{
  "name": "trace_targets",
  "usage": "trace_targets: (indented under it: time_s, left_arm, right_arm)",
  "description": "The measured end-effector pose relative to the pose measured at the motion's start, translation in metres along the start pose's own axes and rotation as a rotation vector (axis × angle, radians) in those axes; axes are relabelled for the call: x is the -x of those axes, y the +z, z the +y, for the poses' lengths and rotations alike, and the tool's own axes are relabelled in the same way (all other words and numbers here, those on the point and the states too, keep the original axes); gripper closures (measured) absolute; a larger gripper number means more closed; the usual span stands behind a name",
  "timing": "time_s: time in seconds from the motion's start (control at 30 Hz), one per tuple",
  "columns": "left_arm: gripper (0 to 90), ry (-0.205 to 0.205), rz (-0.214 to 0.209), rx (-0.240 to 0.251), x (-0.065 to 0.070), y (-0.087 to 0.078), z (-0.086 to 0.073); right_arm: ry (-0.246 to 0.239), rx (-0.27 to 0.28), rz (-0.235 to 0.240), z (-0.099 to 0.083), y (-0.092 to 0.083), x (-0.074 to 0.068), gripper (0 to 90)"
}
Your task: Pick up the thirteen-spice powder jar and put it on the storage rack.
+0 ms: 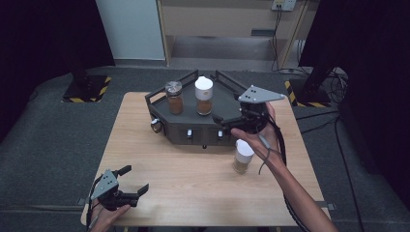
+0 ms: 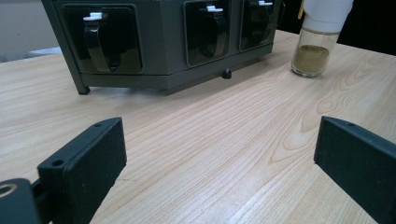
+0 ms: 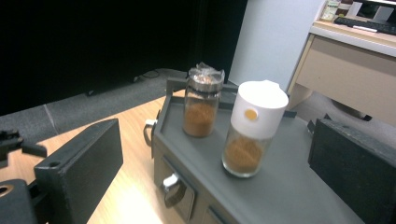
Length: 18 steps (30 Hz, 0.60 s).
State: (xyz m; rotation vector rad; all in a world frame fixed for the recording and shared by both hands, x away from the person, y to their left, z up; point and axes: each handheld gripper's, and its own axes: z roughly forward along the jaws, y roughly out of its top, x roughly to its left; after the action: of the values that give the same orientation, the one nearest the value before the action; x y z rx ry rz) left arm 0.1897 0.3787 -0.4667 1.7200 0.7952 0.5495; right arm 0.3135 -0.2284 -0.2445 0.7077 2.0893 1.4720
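Observation:
A dark grey rack (image 1: 227, 96) with small drawers in its front stands at the back middle of the wooden table. Two spice jars stand on top of it: one with a silver lid (image 1: 174, 98) (image 3: 201, 103) and one with a white cap (image 1: 203, 95) (image 3: 252, 130), both holding brown powder. A third white-capped jar (image 1: 242, 156) (image 2: 319, 44) stands on the table in front of the rack's right end. My right gripper (image 1: 240, 117) (image 3: 215, 158) hovers over the rack's right end, pointing at the two jars, open and empty. My left gripper (image 1: 136, 179) (image 2: 219, 154) rests open near the front left edge.
The rack's drawers have curved handles with white tips (image 2: 95, 28). A raised rim runs round the rack's top (image 1: 188, 77). The table (image 1: 193, 183) stands on grey carpet, with a wooden desk (image 1: 227, 19) beyond and dark curtains at both sides.

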Motion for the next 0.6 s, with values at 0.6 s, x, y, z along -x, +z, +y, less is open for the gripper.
trace_targets:
  time_s: [0.6]
  left_arm:
    - [1.1, -0.003, 0.003, -0.001, 0.0, 0.0, 0.0]
  right_arm:
    - [0.054, 0.008, -0.009, -0.07, -0.062, -0.015, 2.2]
